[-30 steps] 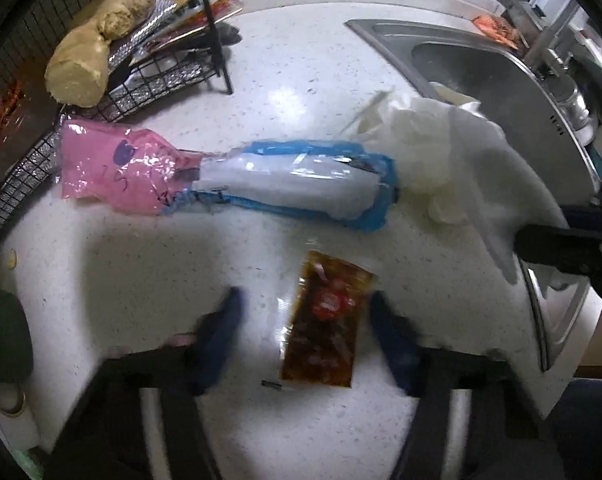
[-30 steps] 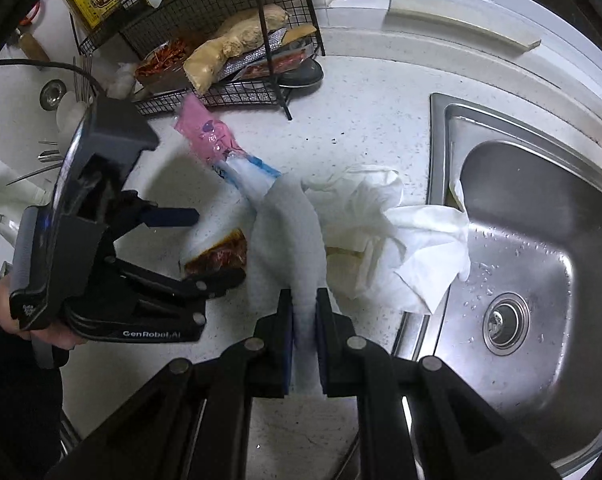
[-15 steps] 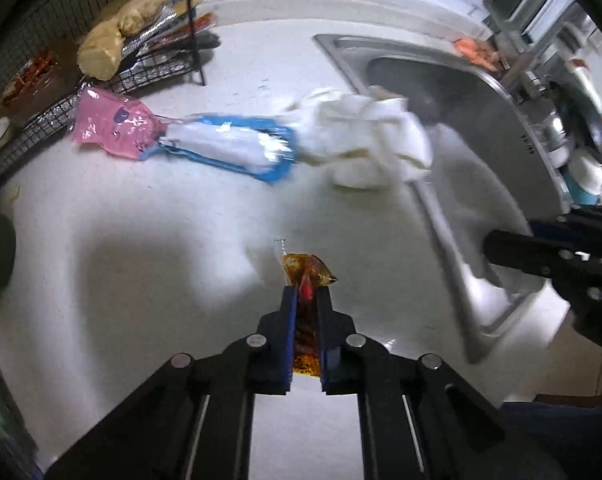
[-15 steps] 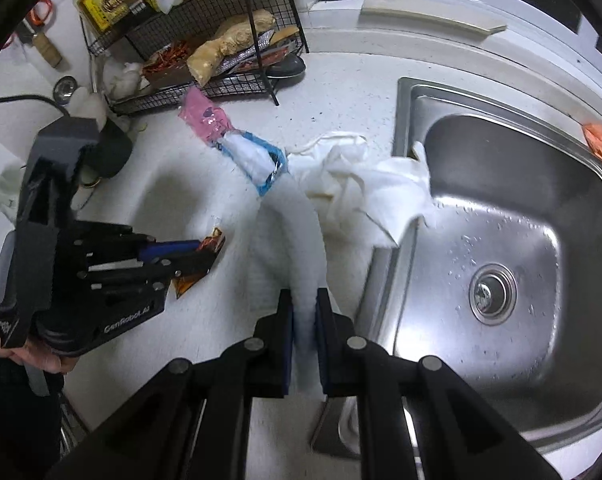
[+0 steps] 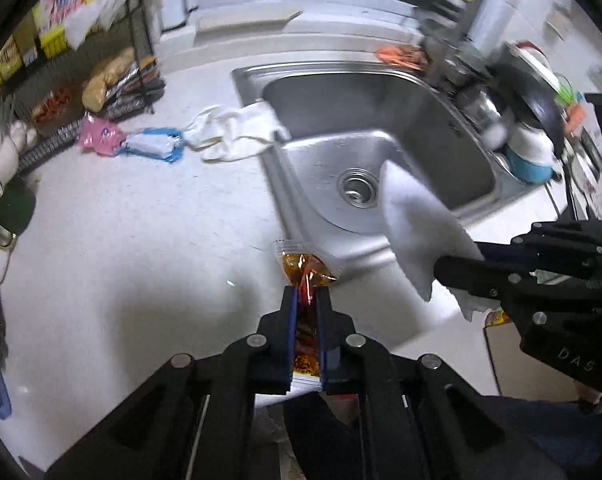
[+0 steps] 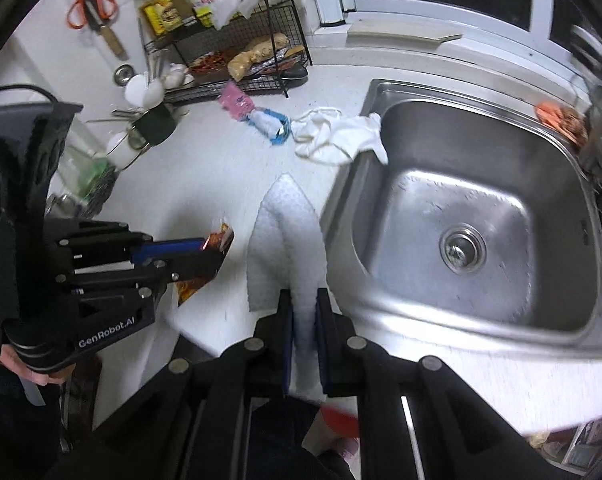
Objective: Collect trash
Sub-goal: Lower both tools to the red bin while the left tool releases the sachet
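With both pieces lifted clear of the counter for binning, the left gripper [image 5: 305, 300] pinches a small red-brown sauce sachet [image 5: 305, 276], while the right gripper [image 6: 304, 304] clamps a white foam sheet [image 6: 287, 236] near the steel sink [image 6: 477, 152].

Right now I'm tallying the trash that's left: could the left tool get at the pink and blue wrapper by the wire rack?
Probably not yet. The left tool is shut on the sauce packet, so it has no free grip. The counter path to the pink and blue wrapper looks clear.

Steel sink [image 6: 481, 184], wire rack [image 6: 237, 60] of food, orange-handled scissors [image 6: 95, 8] hanging.
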Demonstrator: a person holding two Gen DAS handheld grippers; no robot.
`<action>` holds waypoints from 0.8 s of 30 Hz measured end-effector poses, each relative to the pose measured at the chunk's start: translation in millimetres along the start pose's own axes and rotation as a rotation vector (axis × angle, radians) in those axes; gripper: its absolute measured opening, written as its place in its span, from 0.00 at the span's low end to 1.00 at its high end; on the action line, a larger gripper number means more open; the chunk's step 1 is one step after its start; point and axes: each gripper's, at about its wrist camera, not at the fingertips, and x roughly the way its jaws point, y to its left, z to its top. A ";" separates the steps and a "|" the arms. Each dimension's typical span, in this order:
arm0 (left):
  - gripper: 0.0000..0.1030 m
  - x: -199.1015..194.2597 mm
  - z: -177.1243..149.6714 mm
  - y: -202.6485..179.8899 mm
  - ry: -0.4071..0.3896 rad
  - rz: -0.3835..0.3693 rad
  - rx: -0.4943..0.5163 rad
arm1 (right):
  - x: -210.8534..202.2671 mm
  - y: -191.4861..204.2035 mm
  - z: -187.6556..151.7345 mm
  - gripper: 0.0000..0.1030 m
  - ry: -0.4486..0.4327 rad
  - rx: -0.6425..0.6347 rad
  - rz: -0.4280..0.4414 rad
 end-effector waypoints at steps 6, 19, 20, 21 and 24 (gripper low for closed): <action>0.07 -17.4 -38.4 -59.1 -0.017 0.013 0.026 | -39.6 -7.9 -62.9 0.09 -0.021 -0.005 -0.008; 0.07 -17.6 -80.3 -124.2 0.033 -0.059 0.098 | -74.7 -22.0 -134.5 0.09 -0.024 0.098 -0.025; 0.07 -11.9 -83.2 -125.2 0.041 -0.070 0.099 | -71.9 -23.3 -137.6 0.09 -0.030 0.108 -0.024; 0.07 -3.5 -86.5 -126.2 0.053 -0.083 0.099 | -67.8 -25.2 -141.5 0.09 -0.026 0.125 -0.032; 0.07 29.1 -99.4 -127.9 0.088 -0.116 0.110 | -46.7 -31.1 -152.9 0.09 -0.001 0.165 -0.045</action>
